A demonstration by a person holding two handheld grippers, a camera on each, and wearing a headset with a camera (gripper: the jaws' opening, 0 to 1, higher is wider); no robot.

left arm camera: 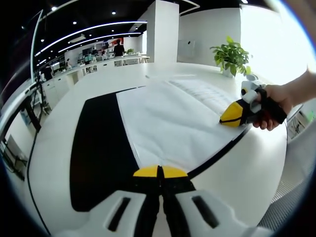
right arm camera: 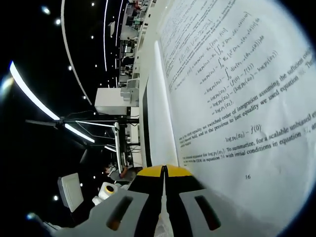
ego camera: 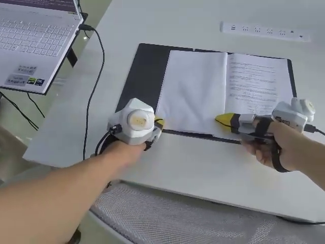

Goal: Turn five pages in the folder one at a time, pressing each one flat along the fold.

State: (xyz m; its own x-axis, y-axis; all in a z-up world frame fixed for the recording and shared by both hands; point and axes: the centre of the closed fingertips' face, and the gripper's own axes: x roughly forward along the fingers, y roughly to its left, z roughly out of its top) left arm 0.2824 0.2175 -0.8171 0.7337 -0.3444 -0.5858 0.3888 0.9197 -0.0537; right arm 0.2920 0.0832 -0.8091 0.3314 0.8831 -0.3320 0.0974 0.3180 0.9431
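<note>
Left gripper (left arm camera: 160, 171), jaws closed together, empty; open folder (left arm camera: 98, 148) just ahead of its tips. Right gripper (right arm camera: 164, 170), jaws likewise closed; printed page (right arm camera: 237, 98) directly ahead, touching its tips near the fold.

Folder (ego camera: 144, 76): lay just ahead of left gripper (ego camera: 158, 123).
Laptop (ego camera: 35, 35): stood far to its left.
Power strip (ego camera: 264, 31): lay well beyond right gripper (ego camera: 222, 119).

The headset camera is looking forward and down from above the bench (ego camera: 203, 168), taking in the whole open folder (ego camera: 147, 76). The left gripper (left arm camera: 160, 171) camera is sitting low at the folder's near edge, facing across it. The right gripper (right arm camera: 164, 170) camera is lying rolled, very close over the printed page (right arm camera: 237, 98). All 3 are sharing the folder.
</note>
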